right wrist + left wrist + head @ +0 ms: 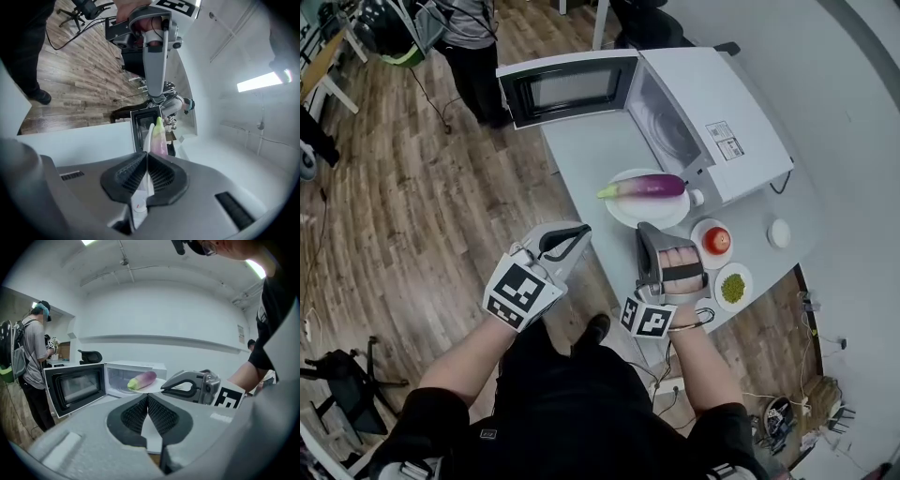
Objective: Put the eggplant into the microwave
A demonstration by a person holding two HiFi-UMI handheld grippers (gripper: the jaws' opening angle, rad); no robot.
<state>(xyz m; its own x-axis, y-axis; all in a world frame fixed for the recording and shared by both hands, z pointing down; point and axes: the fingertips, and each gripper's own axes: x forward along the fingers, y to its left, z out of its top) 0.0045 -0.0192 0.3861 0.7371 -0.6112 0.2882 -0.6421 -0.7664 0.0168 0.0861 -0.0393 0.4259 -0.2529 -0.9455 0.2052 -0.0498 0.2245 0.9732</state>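
Observation:
A purple eggplant [649, 187] with a green stem end lies on a white plate [623, 216] in front of the white microwave [712, 122]. The microwave's door [572, 89] stands wide open. My right gripper [645, 228] is shut on the near rim of the plate. In the right gripper view the thin plate rim [146, 138] runs from between the shut jaws [145, 157] up to the eggplant [159, 133]. My left gripper [579, 231] is shut and holds nothing, a little left of the plate. The left gripper view shows its pads [140, 411] meeting, with the eggplant [143, 379] ahead.
On the grey table [600, 150], right of my right hand, stand a small dish with a red tomato [716, 241], a dish of green bits [733, 287] and a white round lid [779, 232]. A person [473, 47] stands on the wooden floor beyond the microwave door.

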